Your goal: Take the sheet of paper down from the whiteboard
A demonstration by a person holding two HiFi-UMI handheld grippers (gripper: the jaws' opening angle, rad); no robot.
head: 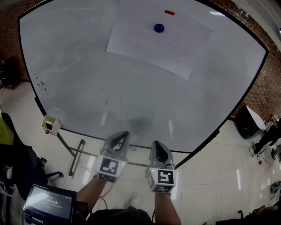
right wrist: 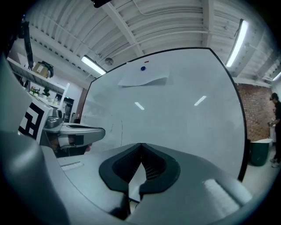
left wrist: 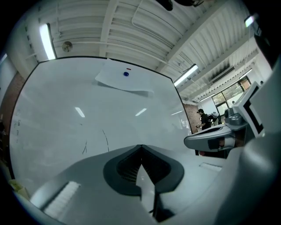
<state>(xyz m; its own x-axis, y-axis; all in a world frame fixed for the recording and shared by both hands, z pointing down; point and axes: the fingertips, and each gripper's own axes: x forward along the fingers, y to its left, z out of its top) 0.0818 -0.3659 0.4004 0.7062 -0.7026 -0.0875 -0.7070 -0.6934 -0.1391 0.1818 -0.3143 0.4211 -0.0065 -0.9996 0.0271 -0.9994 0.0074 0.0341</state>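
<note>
A white sheet of paper (head: 160, 39) hangs high on the whiteboard (head: 88, 79), pinned by a round blue magnet (head: 159, 28); a small red magnet (head: 169, 12) sits just above it. The sheet (left wrist: 124, 81) shows far ahead in the left gripper view, and the sheet (right wrist: 144, 78) likewise in the right gripper view. My left gripper (head: 121, 136) and right gripper (head: 156, 146) are side by side below the board's lower edge, both shut and empty, well short of the paper.
The whiteboard stands on a metal frame (head: 77, 154) on a glossy floor. A small box (head: 51, 124) hangs at the board's lower left. A dark bin (head: 246, 124) stands right, a tablet (head: 48, 202) lower left. A person (left wrist: 203, 118) stands far off.
</note>
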